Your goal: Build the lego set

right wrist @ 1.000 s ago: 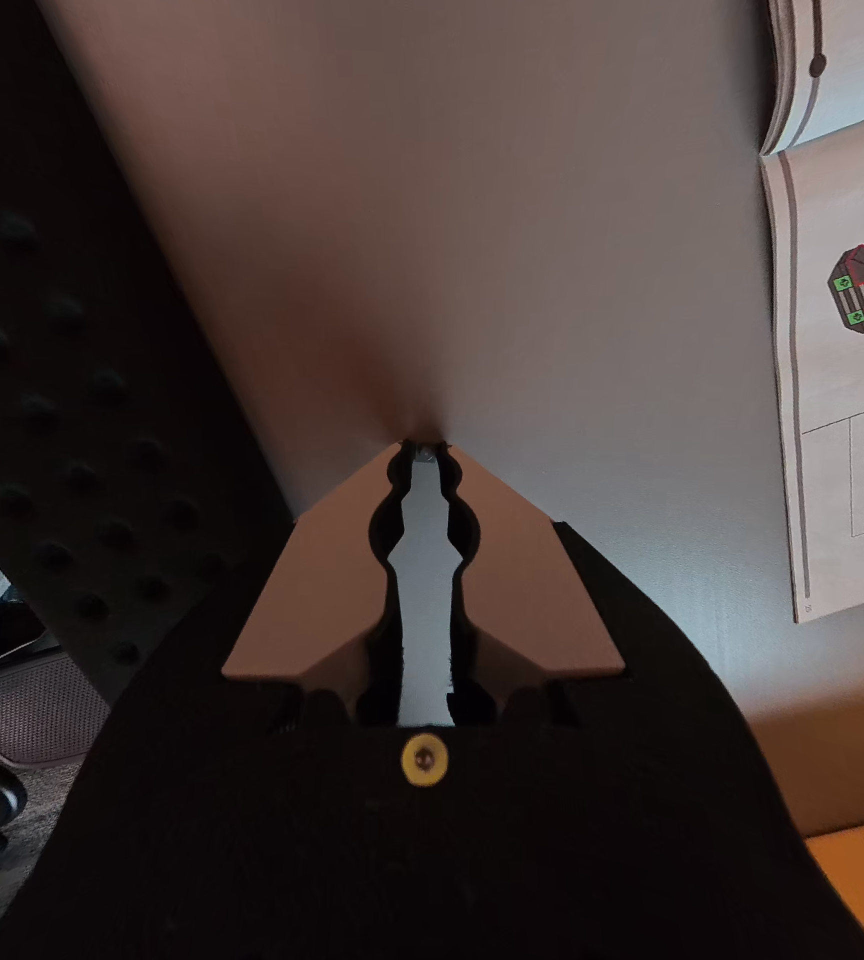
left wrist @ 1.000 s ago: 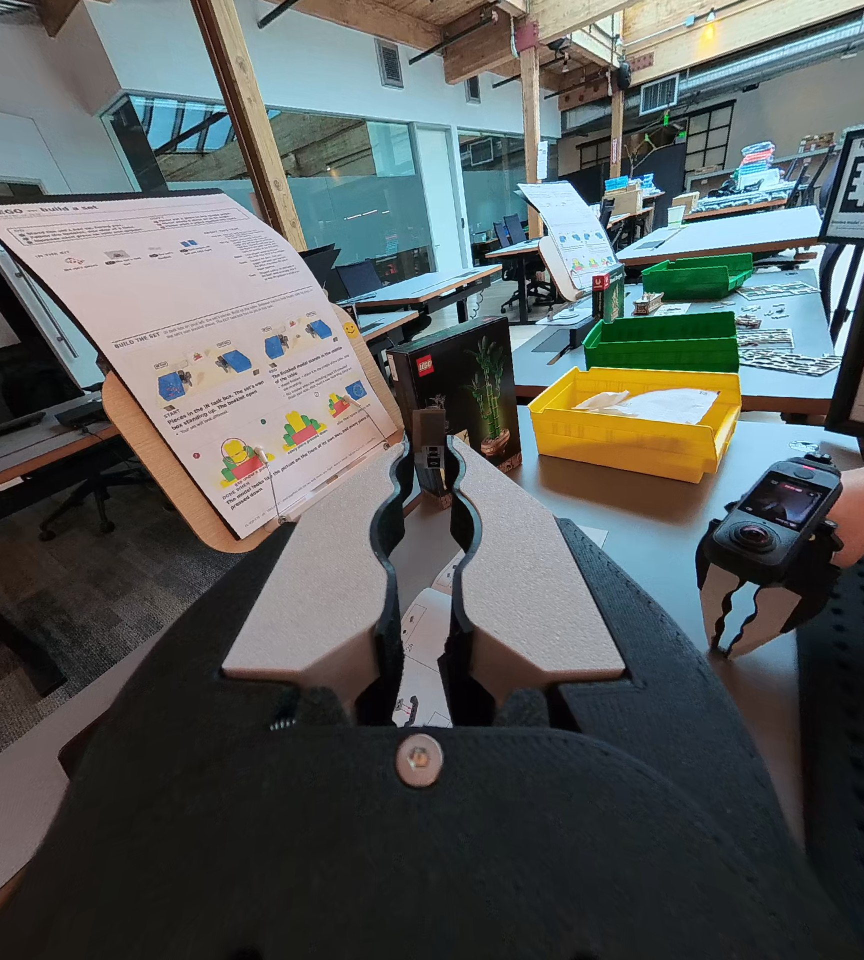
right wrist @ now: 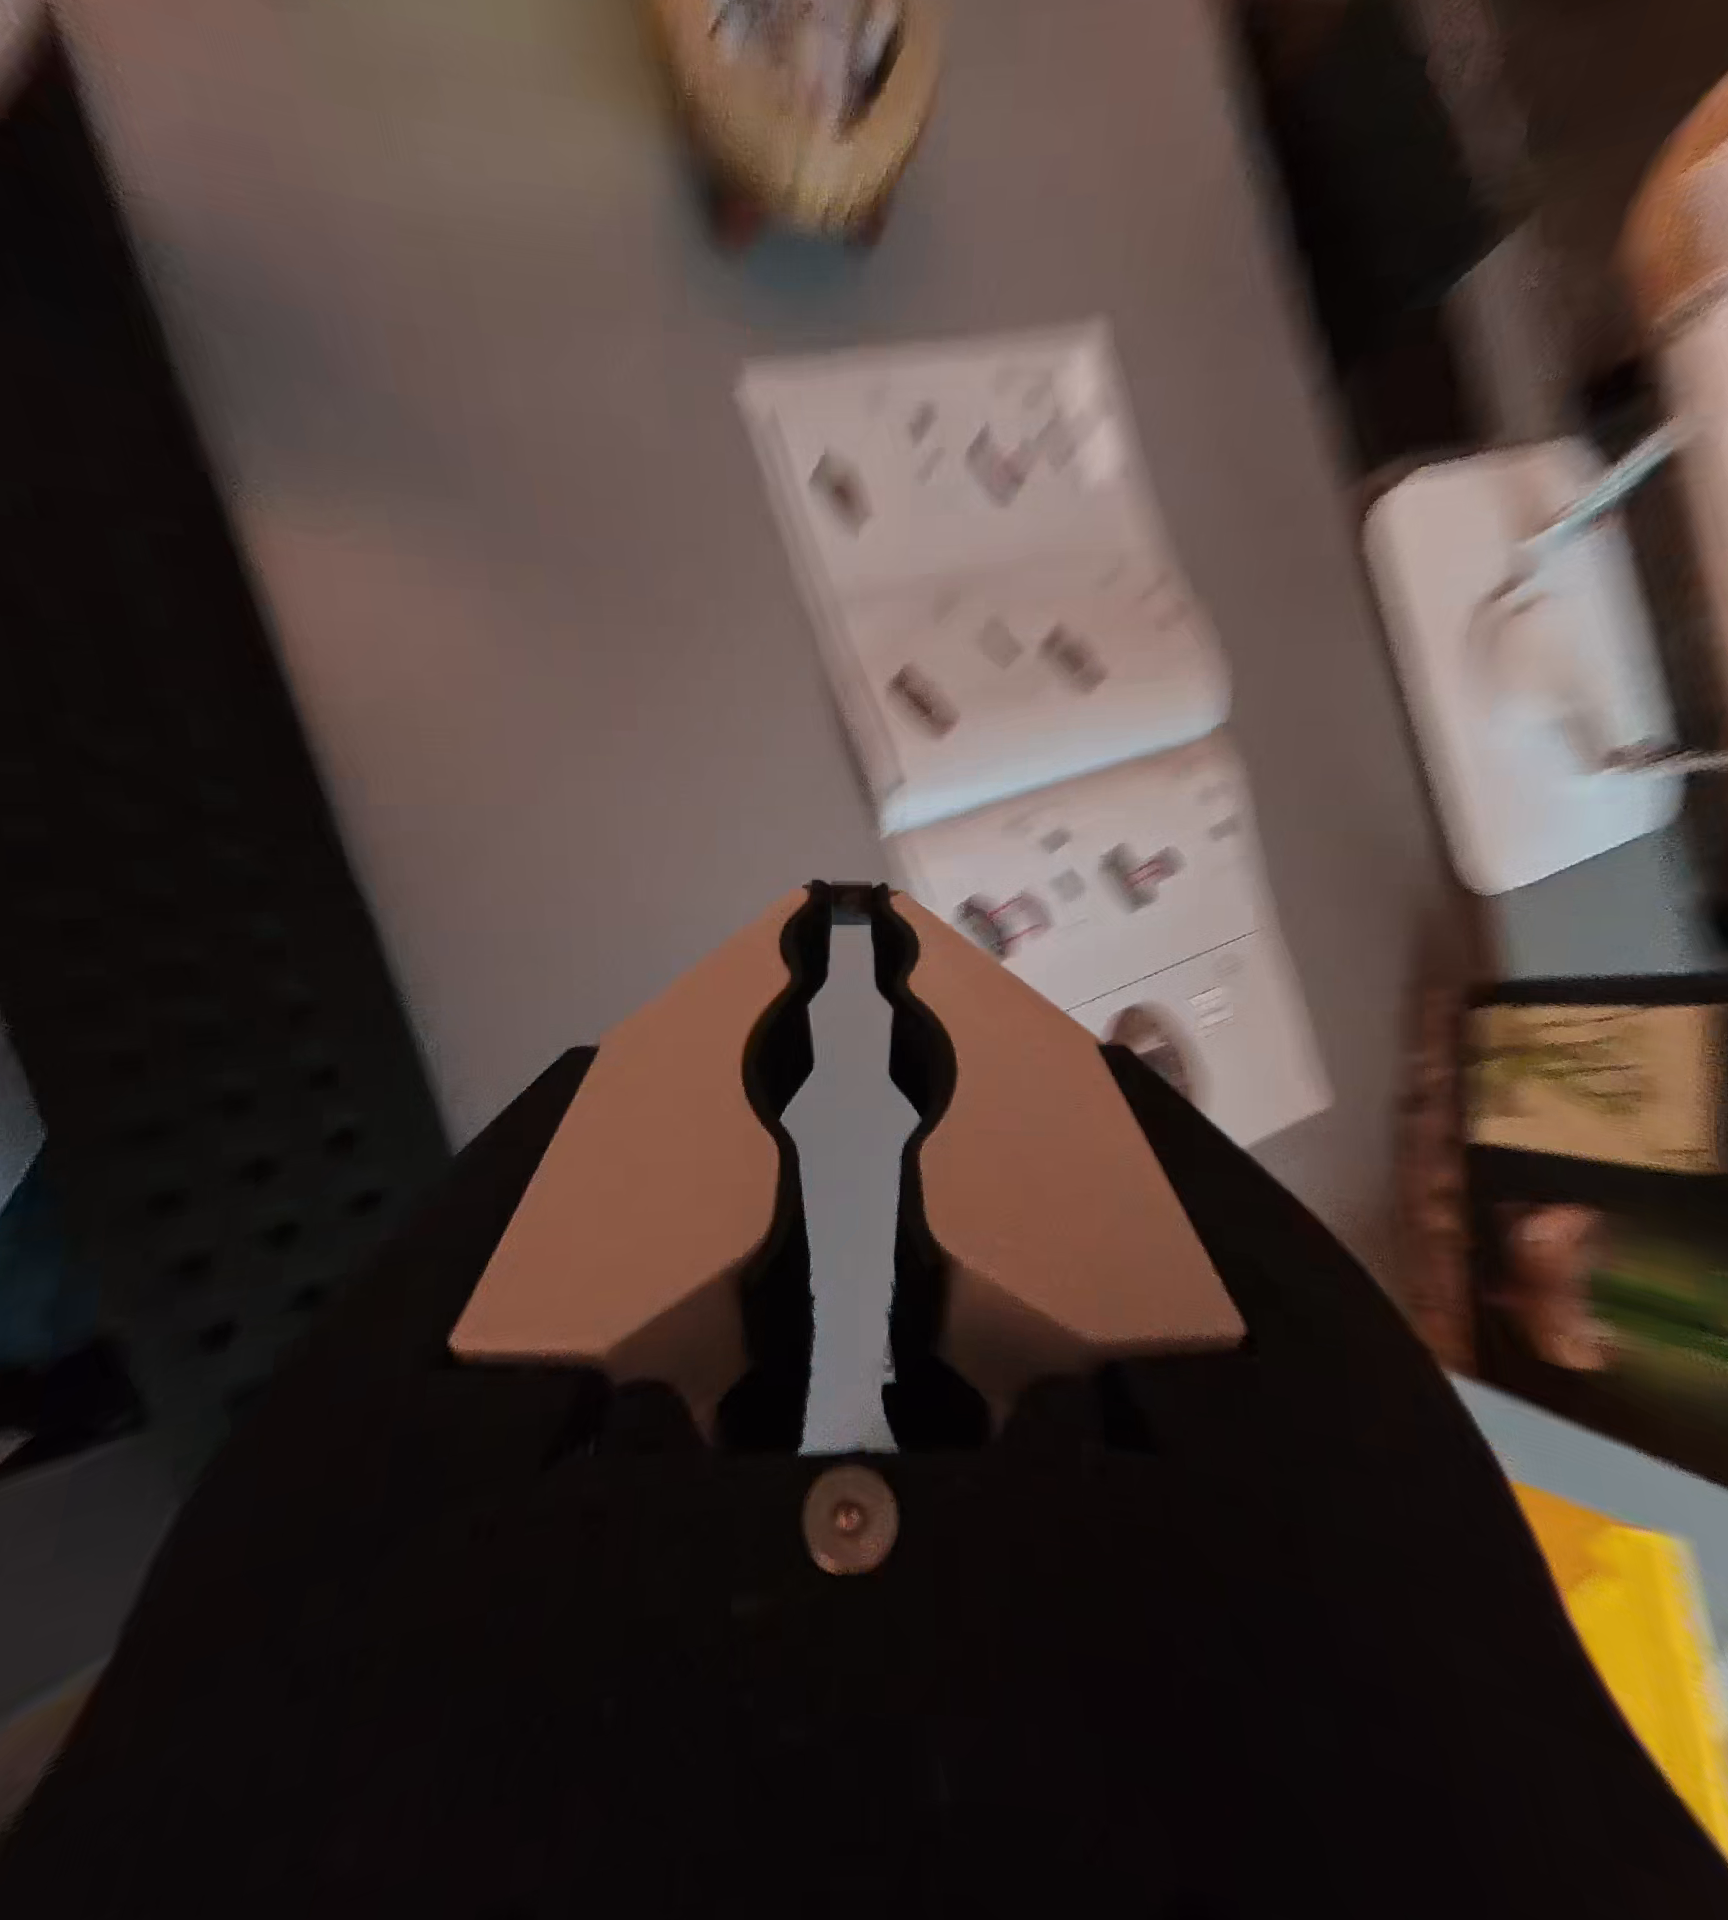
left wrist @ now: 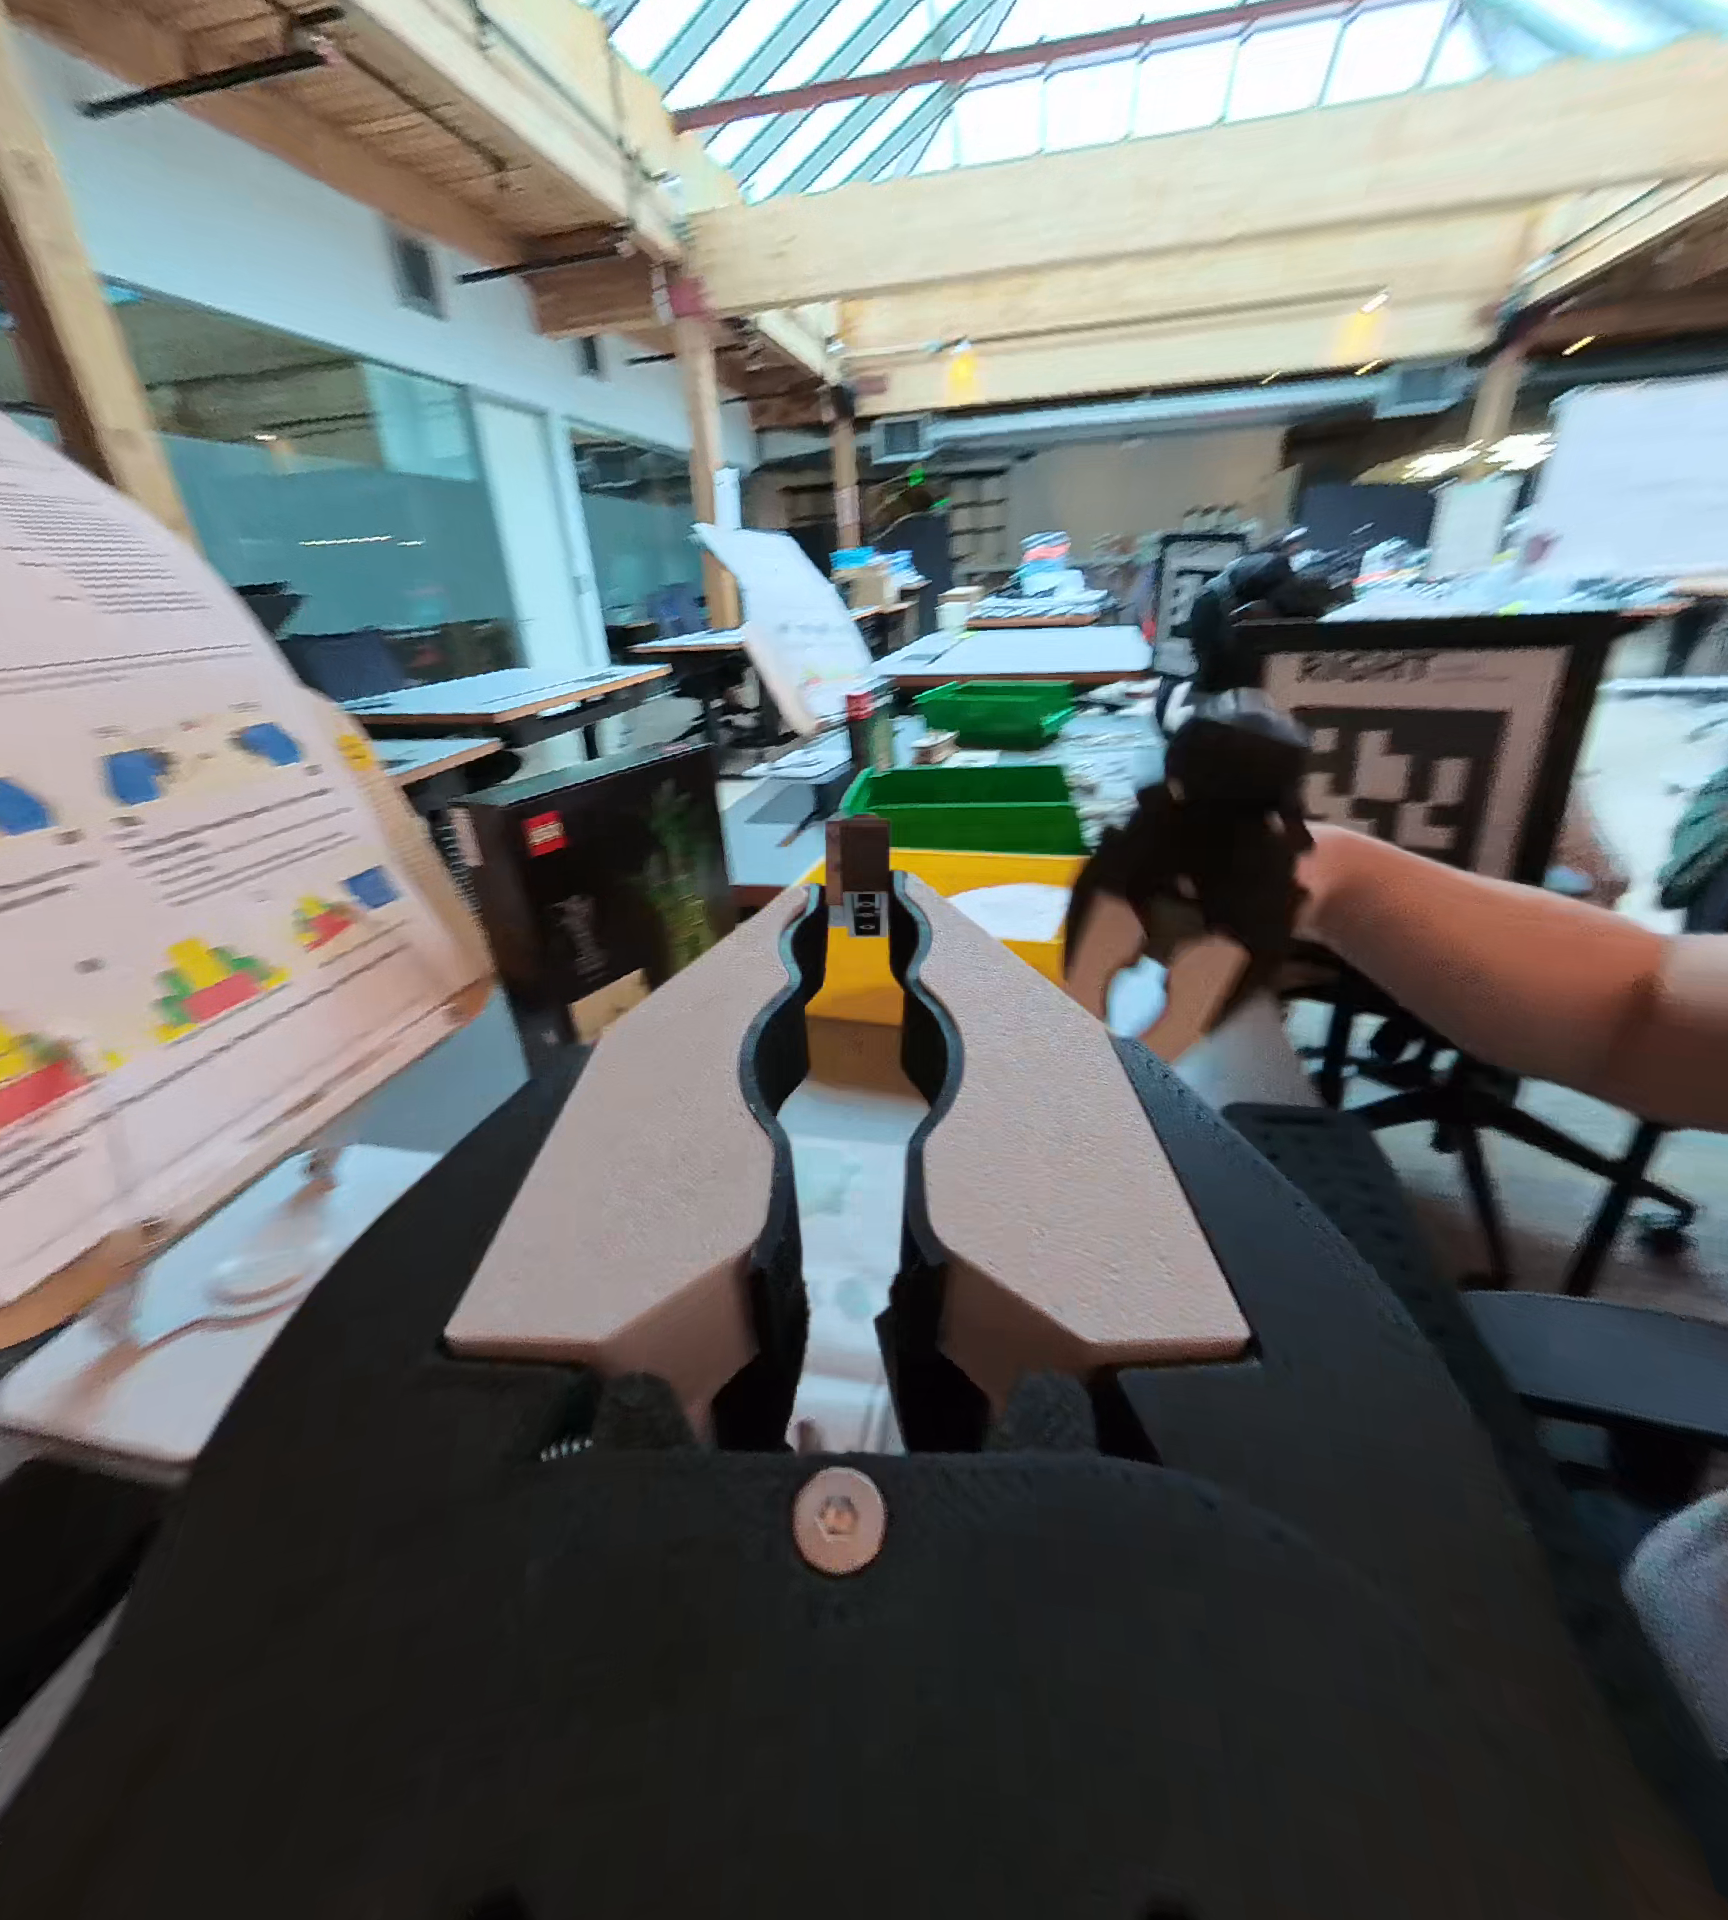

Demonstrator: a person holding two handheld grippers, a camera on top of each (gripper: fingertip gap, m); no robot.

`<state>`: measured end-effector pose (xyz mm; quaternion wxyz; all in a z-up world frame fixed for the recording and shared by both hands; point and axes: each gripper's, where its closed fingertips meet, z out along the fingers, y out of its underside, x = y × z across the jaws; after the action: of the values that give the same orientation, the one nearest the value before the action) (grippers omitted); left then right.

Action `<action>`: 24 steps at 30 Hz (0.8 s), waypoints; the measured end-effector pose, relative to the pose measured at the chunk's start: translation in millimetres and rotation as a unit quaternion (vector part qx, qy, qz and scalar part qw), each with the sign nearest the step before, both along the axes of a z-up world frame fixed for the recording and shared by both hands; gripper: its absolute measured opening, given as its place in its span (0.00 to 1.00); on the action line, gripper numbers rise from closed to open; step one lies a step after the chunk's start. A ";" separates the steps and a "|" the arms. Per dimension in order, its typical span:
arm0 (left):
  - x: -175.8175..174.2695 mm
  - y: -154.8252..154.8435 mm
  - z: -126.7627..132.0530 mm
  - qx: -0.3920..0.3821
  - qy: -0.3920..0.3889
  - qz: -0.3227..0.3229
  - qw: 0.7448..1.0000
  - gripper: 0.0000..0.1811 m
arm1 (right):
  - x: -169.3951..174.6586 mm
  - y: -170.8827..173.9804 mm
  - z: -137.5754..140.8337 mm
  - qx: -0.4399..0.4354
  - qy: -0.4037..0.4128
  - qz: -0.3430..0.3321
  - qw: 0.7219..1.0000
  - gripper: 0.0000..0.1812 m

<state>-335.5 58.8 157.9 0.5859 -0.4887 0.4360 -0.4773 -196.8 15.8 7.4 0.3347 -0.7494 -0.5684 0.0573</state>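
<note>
Green bins [left wrist: 974, 805] sit on the desk behind, an office chair [left wrist: 1483, 1081] stands at right, timber beams [left wrist: 1203, 218] and a skylight [left wrist: 1099, 73] overhead.

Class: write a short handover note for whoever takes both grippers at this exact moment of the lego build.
Left gripper: shut on a small brown lego assembly, held up in the air.
Right gripper: shut on a tiny dark piece, over the grey table.
Open instruction booklet lies on the table; yellow bin and set box stand beyond.
Done: a small sub-assembly only. Left: join the piece, then the rest of the build.
</note>
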 end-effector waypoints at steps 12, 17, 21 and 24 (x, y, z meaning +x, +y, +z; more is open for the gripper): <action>14.6 -50.5 22.8 -0.032 -0.059 -0.149 0.986 0.05 | -126.6 -11.8 194.3 -0.039 0.114 0.136 0.983 0.04; 13.5 -55.5 25.7 -0.038 -0.059 -0.157 0.985 0.05 | -146.3 -12.8 193.0 -0.073 0.107 0.149 0.980 0.04; 13.5 -58.2 26.6 -0.042 -0.056 -0.159 0.985 0.05 | -151.7 -12.4 190.6 -0.093 0.103 0.145 0.980 0.04; 13.4 -58.9 25.8 -0.045 -0.050 -0.157 0.985 0.05 | -152.3 -10.2 190.7 -0.091 0.101 0.142 0.981 0.04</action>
<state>-322.0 -0.1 183.7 0.5017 -0.4158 0.4558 -0.6063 -349.1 5.7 198.1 0.3092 -0.6790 -0.6245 0.2310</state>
